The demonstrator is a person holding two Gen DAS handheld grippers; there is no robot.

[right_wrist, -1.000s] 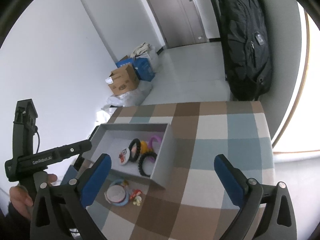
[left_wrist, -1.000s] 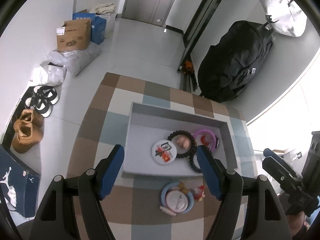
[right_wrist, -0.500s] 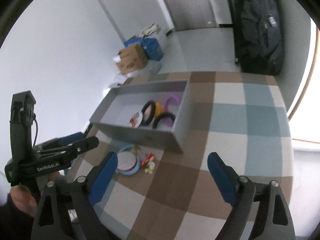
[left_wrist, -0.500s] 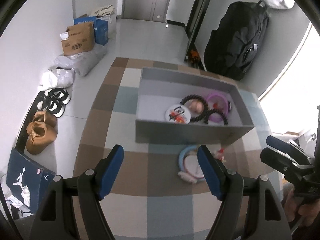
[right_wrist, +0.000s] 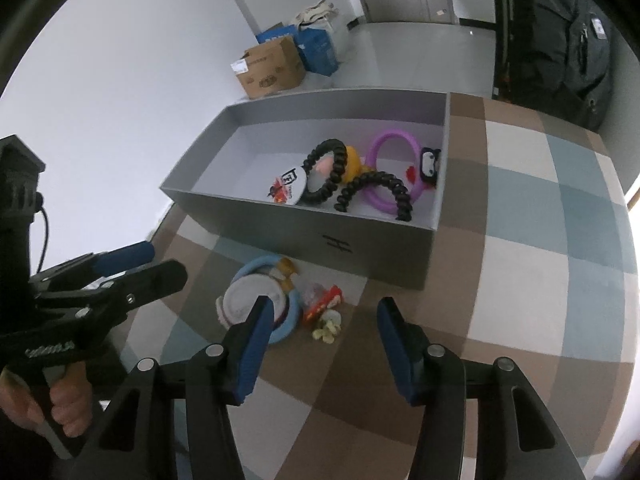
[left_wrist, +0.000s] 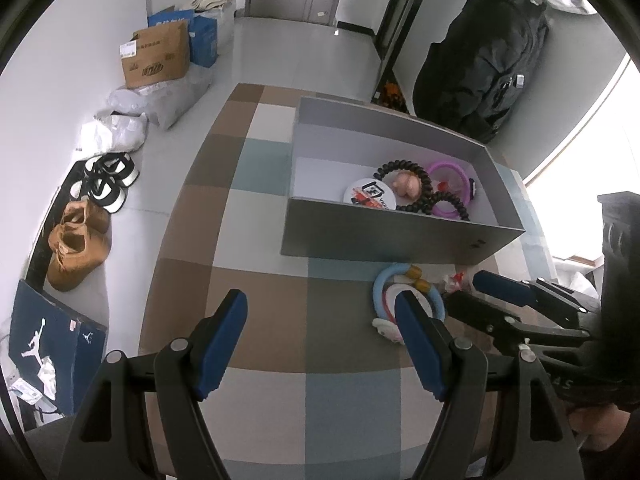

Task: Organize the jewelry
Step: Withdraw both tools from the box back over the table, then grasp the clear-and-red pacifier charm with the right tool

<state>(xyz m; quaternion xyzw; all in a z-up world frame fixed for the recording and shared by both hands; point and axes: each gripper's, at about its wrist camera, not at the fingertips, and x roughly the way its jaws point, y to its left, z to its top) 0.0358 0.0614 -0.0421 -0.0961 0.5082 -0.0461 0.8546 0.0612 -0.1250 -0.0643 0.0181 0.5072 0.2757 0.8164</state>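
Rectangular grey box (right_wrist: 280, 236), checked cloth (right_wrist: 520, 280)

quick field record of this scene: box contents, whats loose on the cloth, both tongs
box: grey box, open top, on checked cloth
in box: black bead bracelets, purple ring, round badge
loose: blue ring, small red and yellow pieces, in front of box
left tongs: open, empty
right tongs: just been closing, nothing between them

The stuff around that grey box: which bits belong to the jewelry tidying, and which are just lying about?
Part of the job:
- grey box
- purple ring and black bead bracelets inside it
- blue ring and small red trinket on the checked cloth

Just lying about:
- cardboard carton
- shoes
- black bag
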